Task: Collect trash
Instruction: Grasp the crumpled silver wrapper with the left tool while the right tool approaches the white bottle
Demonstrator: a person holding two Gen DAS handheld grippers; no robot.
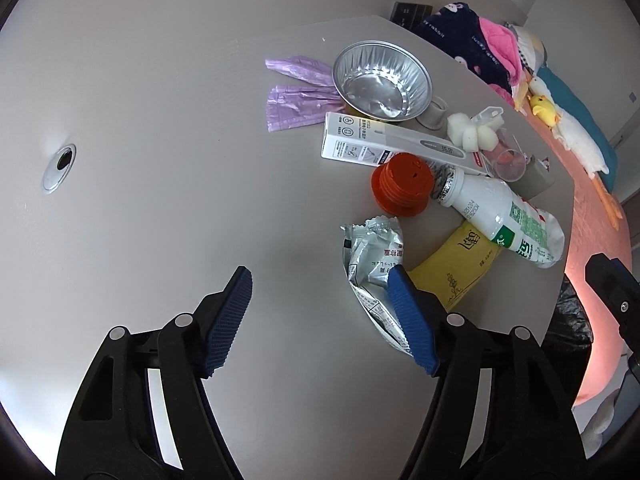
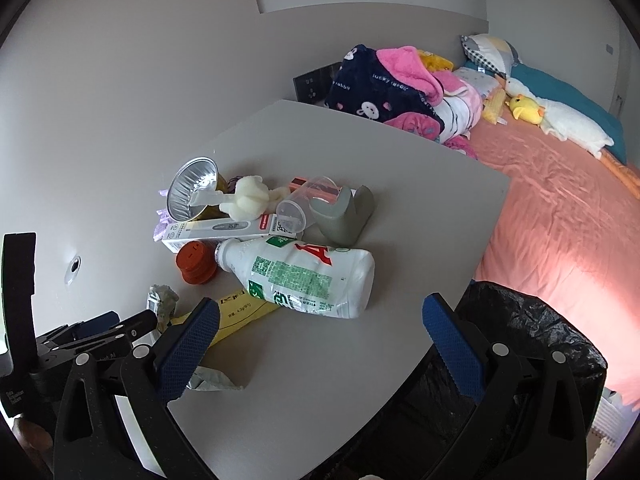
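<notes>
Trash lies heaped on the far right part of the grey surface (image 1: 160, 160): a foil bowl (image 1: 382, 80), a white thermometer box (image 1: 384, 144), an orange lid (image 1: 402, 184), a white drink bottle (image 1: 508, 216) on its side, a yellow packet (image 1: 456, 268) and, nearest, a crumpled silver wrapper (image 1: 374, 256). The left gripper (image 1: 320, 312) points steeply down at the near edge of this heap with its jaws apart; the right finger (image 1: 412, 320) overlaps the wrapper's near right edge while the left finger stands over bare surface, so nothing is clamped. The right gripper (image 2: 320, 340) hangs with jaws wide apart and empty, near the bottle, and the bin lined with a black bag (image 2: 532, 340) stands just beside the surface's right edge. The wrapper looks like the piece in hand. To take it well, the left gripper would do best to shift right until the wrapper's bulk sits between both pads, sink close to the surface, then close firmly, since thin foil slips and crushes easily. A bite on one corner alone risks tearing or dropping it on the way to the bin, and dragging could nudge the yellow packet beside it.
</notes>
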